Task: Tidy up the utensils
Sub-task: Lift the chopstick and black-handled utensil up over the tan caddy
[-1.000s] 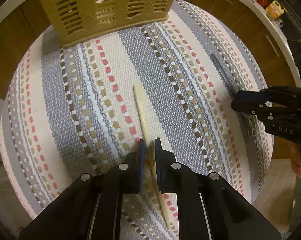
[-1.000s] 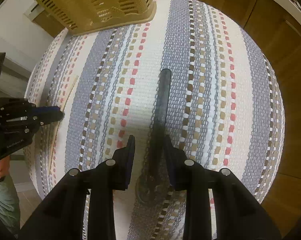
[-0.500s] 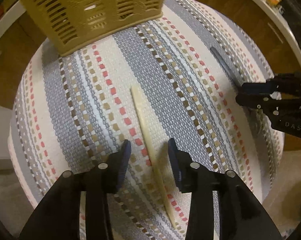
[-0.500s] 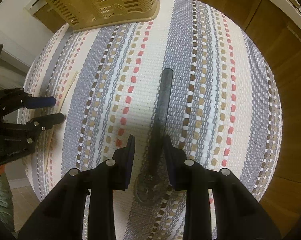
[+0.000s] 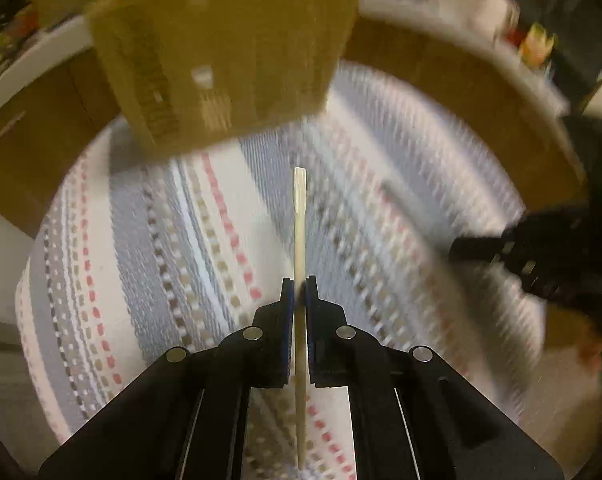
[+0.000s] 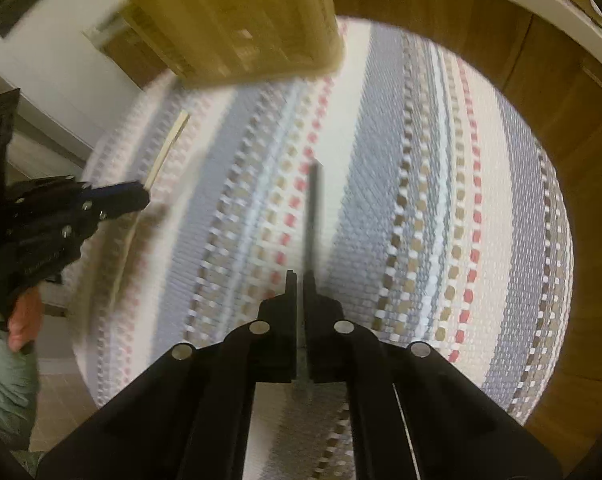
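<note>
My left gripper [image 5: 299,280] is shut on a cream utensil [image 5: 299,224] and holds it above the striped cloth [image 5: 181,240], pointing at the tan slotted basket [image 5: 229,48]. My right gripper [image 6: 300,276] is shut on a dark utensil [image 6: 313,208], also lifted off the cloth [image 6: 421,200]. The basket [image 6: 237,20] stands at the far edge. The left gripper [image 6: 113,196] with the cream utensil [image 6: 167,152] shows at the left of the right wrist view. The right gripper [image 5: 485,248] shows blurred at the right of the left wrist view.
Wooden cabinet fronts [image 6: 561,128] and a white counter edge [image 6: 541,4] ring the cloth-covered table. Small items [image 5: 537,44] stand on the counter at the far right. The views are motion-blurred.
Both grippers have closed on their utensils and lifted them off the cloth. The left one was open around the cream utensil half a second ago. Both views now tilt toward the basket.
</note>
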Demonstrator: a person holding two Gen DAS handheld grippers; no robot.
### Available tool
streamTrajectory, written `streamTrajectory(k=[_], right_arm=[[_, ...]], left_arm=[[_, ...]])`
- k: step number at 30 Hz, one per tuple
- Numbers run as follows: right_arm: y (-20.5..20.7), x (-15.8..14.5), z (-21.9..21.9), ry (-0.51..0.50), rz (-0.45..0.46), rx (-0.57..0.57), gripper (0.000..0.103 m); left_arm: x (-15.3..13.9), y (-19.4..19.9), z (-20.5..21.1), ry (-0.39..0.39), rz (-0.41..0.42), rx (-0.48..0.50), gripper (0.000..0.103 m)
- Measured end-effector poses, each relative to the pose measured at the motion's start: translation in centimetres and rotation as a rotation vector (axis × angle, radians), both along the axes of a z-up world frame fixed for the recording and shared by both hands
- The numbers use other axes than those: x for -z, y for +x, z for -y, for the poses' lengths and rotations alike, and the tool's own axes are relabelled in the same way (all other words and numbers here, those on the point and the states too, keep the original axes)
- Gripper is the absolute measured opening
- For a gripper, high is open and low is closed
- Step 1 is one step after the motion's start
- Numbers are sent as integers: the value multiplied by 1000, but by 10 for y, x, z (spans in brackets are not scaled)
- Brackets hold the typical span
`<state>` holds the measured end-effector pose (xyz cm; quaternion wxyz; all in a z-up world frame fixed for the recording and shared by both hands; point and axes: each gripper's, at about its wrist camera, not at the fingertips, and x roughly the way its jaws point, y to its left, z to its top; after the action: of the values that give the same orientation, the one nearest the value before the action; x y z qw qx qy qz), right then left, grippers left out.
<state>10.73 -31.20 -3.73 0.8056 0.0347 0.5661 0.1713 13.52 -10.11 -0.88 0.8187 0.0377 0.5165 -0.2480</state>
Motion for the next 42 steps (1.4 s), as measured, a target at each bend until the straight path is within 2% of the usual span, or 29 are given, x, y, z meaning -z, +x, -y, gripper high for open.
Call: streamTrajectory(k=[4, 7, 11, 16, 17, 18, 20, 22, 24, 27, 29, 33, 38, 42], right_arm=[[-3, -2, -3, -26, 29, -24, 2], [-4, 1, -7, -64, 13, -37, 7], [2, 5, -13, -98, -13, -47, 43], [14, 22, -20, -130, -97, -41, 40], [17, 25, -21, -142, -109, -41, 36], [17, 24, -25, -165, -96, -52, 22], [18, 26, -33, -250, -83, -64, 11], [18, 27, -37, -265, -81, -65, 10], [18, 26, -36, -218, -84, -74, 10], [13, 6, -31, -137, 6, -65, 10], [10, -12, -26, -57, 59, -58, 10], [3, -65, -22, 92, 255, -50, 10], [16, -110, -20, 176, 472, -11, 10], [38, -134, -22, 229, 570, 18, 10]], left_arm=[[-18, 1, -13, -68, 37, -44, 3], [-20, 0, -18, -78, 45, -51, 4], [-17, -7, -19, -82, 42, -53, 4], [-7, -7, -18, -71, 39, -40, 4], [-2, -6, -16, -70, 40, -40, 4], [-2, -6, -17, -73, 39, -41, 4], [0, -5, -20, -82, 37, -46, 4], [0, -4, -23, -98, 43, -58, 4], [-4, -4, -28, -128, 61, -75, 4], [-19, -7, -35, -163, 114, -88, 4], [-37, -9, -41, -187, 181, -107, 4], [-78, -9, -57, -261, 305, -159, 4], [-130, 2, -72, -336, 500, -278, 4], [-156, 17, -82, -435, 621, -352, 4]])
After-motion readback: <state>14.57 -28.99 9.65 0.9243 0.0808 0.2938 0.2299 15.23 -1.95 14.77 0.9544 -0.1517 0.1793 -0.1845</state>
